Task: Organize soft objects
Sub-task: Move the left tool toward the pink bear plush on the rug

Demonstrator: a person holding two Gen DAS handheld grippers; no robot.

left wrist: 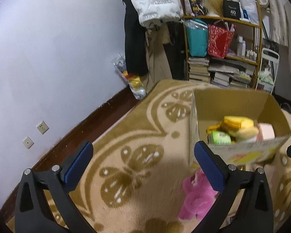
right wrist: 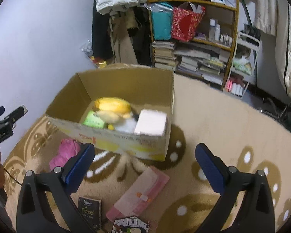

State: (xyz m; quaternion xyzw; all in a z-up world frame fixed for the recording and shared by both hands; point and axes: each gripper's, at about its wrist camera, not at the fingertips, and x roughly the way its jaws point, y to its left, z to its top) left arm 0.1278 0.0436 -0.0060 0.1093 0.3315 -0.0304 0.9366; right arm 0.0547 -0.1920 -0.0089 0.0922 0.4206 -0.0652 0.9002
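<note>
An open cardboard box (right wrist: 126, 81) (left wrist: 229, 101) stands on the patterned rug. Inside lie a yellow plush toy (right wrist: 112, 104) (left wrist: 236, 123), a green pack (right wrist: 93, 119) (left wrist: 220, 136) and a pale pink pack (right wrist: 151, 123) (left wrist: 266, 131). A pink plush toy (left wrist: 196, 196) (right wrist: 67, 152) lies on the rug in front of the box's near left corner. My left gripper (left wrist: 143, 165) is open and empty, with the pink plush by its right finger. My right gripper (right wrist: 143, 165) is open and empty above a pink pouch (right wrist: 139, 192).
A dark "Face" packet (right wrist: 90, 211) and a printed card (right wrist: 132, 225) lie near the right gripper. A shelf (right wrist: 194, 29) of books, bags and bottles stands behind the box, with hanging coats (left wrist: 153, 2) beside it. A white wall (left wrist: 48, 58) with sockets borders the rug at left.
</note>
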